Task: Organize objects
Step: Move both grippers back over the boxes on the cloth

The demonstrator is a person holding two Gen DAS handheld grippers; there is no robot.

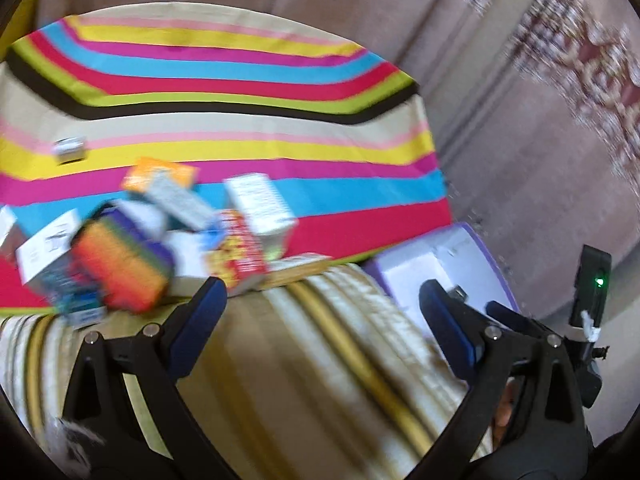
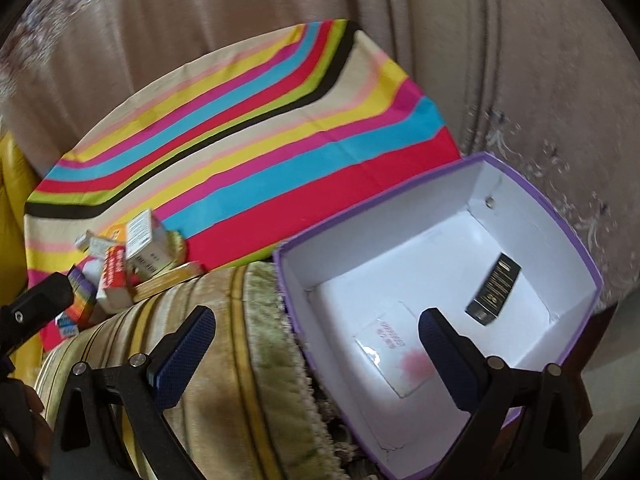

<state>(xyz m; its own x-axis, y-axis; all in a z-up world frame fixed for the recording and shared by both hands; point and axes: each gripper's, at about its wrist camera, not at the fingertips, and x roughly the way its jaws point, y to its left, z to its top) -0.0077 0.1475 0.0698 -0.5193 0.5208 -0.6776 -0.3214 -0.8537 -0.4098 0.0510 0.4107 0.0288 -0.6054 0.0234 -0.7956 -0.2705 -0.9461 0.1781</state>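
I have both tools spread wide and holding nothing: the left gripper point(image 1: 322, 312) hangs over the striped cushion point(image 1: 320, 360), and the right gripper point(image 2: 316, 336) hovers with its left finger over that same cushion point(image 2: 224, 340) and its right finger above the mouth of the purple box point(image 2: 576, 240). Ahead and to the left of my left gripper sits the pile of small boxes point(image 1: 160, 240), heaped on the near edge of the striped cloth point(image 1: 240, 80): a rainbow-striped case point(image 1: 120, 264) nearest, a red and yellow carton point(image 1: 240, 252) beside it, and a white carton point(image 1: 260, 204) leaning on top; one small box point(image 1: 70, 150) lies well apart, further out on the cloth. From the right wrist the same pile point(image 2: 120, 264) lies far to the left, so I judge the left tool is the one placed to pick from it, while the right waits at the container. Inside the purple box, just ahead of my right finger, a black flat pack point(image 2: 494, 292) and a white card with a pink blot point(image 2: 396, 344) already lie on the floor, so sorting seems begun with most of the pile left. The left view is blurred, so labels are unreadable, and I would take the leaning top carton first lest the heap slide
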